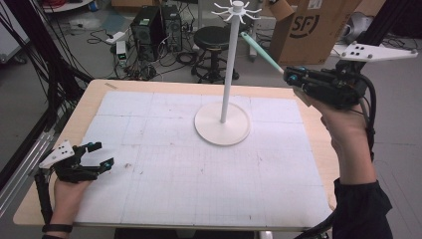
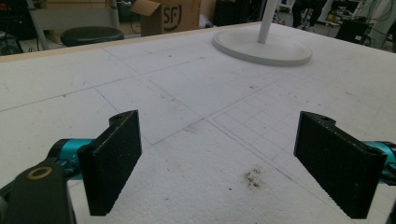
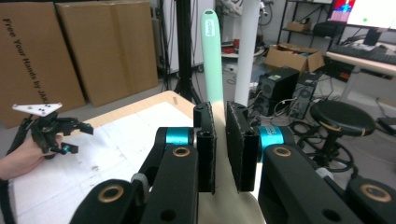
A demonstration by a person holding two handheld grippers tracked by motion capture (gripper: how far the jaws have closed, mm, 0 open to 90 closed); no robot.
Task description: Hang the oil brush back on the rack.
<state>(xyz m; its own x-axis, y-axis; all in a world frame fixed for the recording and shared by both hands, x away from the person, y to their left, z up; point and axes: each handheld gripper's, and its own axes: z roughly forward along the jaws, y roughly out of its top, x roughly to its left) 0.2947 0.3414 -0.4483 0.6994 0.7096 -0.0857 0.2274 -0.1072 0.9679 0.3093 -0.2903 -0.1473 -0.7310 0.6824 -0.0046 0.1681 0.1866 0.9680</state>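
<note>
My right gripper [image 1: 290, 75] [image 3: 222, 140] is raised above the table's right rim, shut on a utensil [image 1: 259, 50] [image 3: 211, 56]. Its long mint-green handle has a slot at the end and points up toward the hooked top [image 1: 237, 10] of a white stand [image 1: 228, 74]. The utensil's pale beige end sits between and below the jaws. The stand's round base [image 1: 222, 130] [image 2: 261, 46] rests on the far middle of the white mat. My left gripper [image 1: 99, 154] [image 2: 238, 158] [image 3: 80, 139] lies low at the mat's near left, open, with nothing between its pads.
A white gridded mat [image 1: 199, 169] covers the wooden table [image 1: 94, 89]. Behind the table stand a black stool [image 1: 214, 37], computer towers [image 1: 154, 25] with cables, and a cardboard box [image 1: 308, 25]. A small dark stain [image 2: 252, 177] marks the mat near the left gripper.
</note>
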